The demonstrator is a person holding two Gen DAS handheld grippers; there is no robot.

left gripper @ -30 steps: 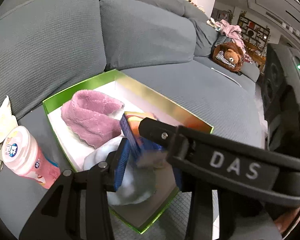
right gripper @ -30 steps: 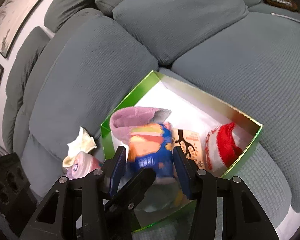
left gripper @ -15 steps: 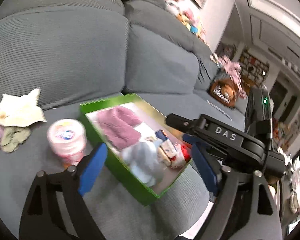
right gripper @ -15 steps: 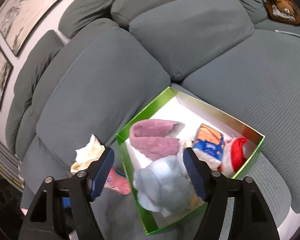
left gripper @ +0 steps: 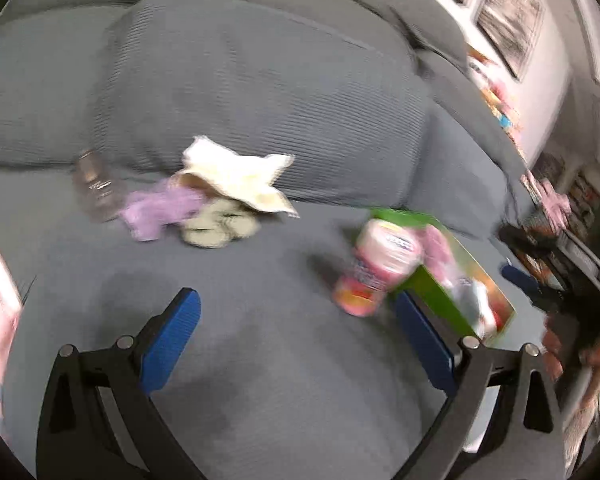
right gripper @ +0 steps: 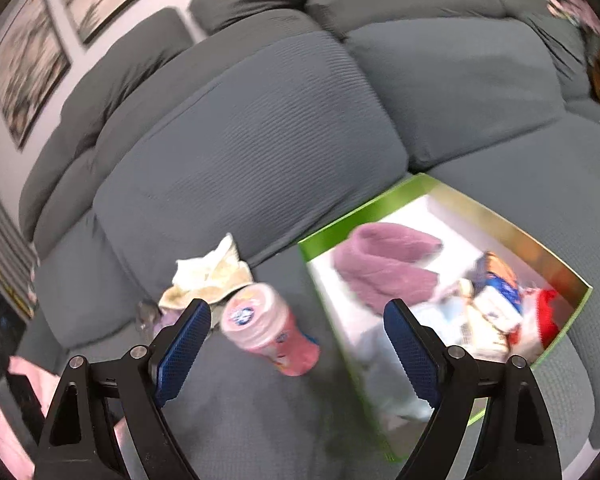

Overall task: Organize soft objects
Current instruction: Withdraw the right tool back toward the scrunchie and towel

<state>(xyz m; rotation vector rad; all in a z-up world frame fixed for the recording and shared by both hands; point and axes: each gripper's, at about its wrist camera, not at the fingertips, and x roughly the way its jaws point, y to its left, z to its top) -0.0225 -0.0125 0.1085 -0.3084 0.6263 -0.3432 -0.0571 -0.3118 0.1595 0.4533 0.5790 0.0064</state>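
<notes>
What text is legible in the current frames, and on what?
None reads clearly.
Pink canister: blue logo on the lid and label print, blurred.
Clear jar: label print, too blurred.
Blue packet in the green box: print blurred.

Left tool: 2 blue-padded fingers spread wide, jaws just been opening, nothing between them, angled downward. Right tool: 2 blue-padded fingers also wide apart, jaws just been opening, nothing gripped, angled downward.
</notes>
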